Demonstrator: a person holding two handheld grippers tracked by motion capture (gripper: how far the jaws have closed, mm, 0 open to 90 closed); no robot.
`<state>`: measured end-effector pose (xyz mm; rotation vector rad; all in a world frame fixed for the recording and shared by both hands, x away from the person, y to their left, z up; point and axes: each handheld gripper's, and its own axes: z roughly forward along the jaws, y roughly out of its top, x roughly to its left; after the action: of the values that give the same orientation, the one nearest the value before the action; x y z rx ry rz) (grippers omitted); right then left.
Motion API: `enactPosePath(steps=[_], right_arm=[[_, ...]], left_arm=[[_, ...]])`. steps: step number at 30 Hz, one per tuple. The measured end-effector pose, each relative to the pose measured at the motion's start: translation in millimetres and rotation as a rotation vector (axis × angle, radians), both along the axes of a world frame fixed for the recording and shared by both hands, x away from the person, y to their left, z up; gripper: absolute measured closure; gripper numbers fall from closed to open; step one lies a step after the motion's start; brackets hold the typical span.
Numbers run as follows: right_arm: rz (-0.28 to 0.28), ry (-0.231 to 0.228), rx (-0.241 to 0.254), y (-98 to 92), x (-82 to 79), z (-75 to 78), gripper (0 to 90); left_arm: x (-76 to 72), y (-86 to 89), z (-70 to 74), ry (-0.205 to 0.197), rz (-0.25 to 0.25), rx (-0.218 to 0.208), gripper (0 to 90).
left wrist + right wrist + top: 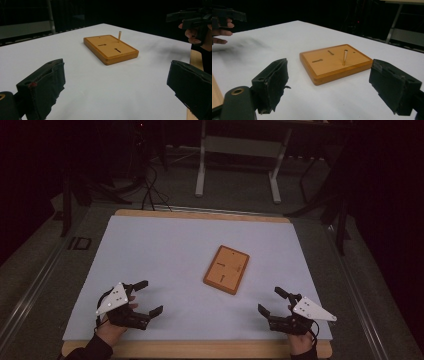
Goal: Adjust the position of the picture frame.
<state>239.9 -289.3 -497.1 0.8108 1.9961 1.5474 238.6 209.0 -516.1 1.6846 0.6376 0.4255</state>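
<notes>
Left gripper (143, 297) and right gripper (274, 301) are being held wide, empty, nearside of the wooden board (226, 269); a peg (345, 57) is being kept upright in it.

I'm working in dim light here — the white table sheet (165, 250) is the one bright area, and the room beyond falls to near black. Shadows on it are soft and faint. In both gripper views the near jaws are blurred, while the wooden board (335, 62) stays fairly sharp — grainy, no glare.
</notes>
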Motion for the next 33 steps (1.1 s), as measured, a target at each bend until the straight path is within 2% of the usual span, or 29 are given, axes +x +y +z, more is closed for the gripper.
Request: enactPosePath(steps=[6,9,11,14,16,19,22,23,24,27,33], right_arm=[[-0.006,-0.011,0.003,-0.3,-2.5,2.3,14.9],[-0.005,0.001,-0.022,3.3,-3.6,2.9,13.3],[0.003,0.017,-0.02,5.5,-3.4,3.3,12.2],[-0.02,0.006,-0.018,8.7,-2.6,8.0,10.7],[-0.046,0.004,-0.005,9.4,-0.7,12.1,10.7],[-0.064,0.021,0.024,7.3,5.8,16.5,10.7],[-0.07,0.028,-0.011,7.9,14.2,18.3,11.4],[-0.07,0.028,-0.011,7.9,14.2,18.3,11.4],[-0.066,0.038,-0.019,9.3,23.5,18.1,11.4],[-0.061,0.048,-0.023,12.0,32.8,17.2,11.3],[-0.034,0.078,-0.038,24.3,52.0,12.2,10.5]], left_arm=[[0.4,-1.4,0.6,0.01,-0.004,-0.01,2.1],[0.6,-1.9,1.2,0.017,-0.007,-0.022,2.1],[1.2,-1.8,1.3,0.027,-0.007,-0.033,2.0],[2.2,-2.3,0.9,0.042,-0.007,-0.045,1.4],[2.5,-3.3,1.1,0.053,0.003,-0.035,1.3],[2.9,-4.7,1.4,0.066,0.006,-0.013,1.2],[3.0,-5.9,1.3,0.065,0.004,-0.01,1.1],[3.0,-5.9,1.3,0.065,0.004,-0.01,1.1],[2.1,-6.6,2.2,0.06,0.002,-0.014,1.2],[1.1,-6.9,2.9,0.056,-0.002,-0.016,1.1],[0.6,-9.4,1.6,0.064,-0.015,-0.001,1.2]])
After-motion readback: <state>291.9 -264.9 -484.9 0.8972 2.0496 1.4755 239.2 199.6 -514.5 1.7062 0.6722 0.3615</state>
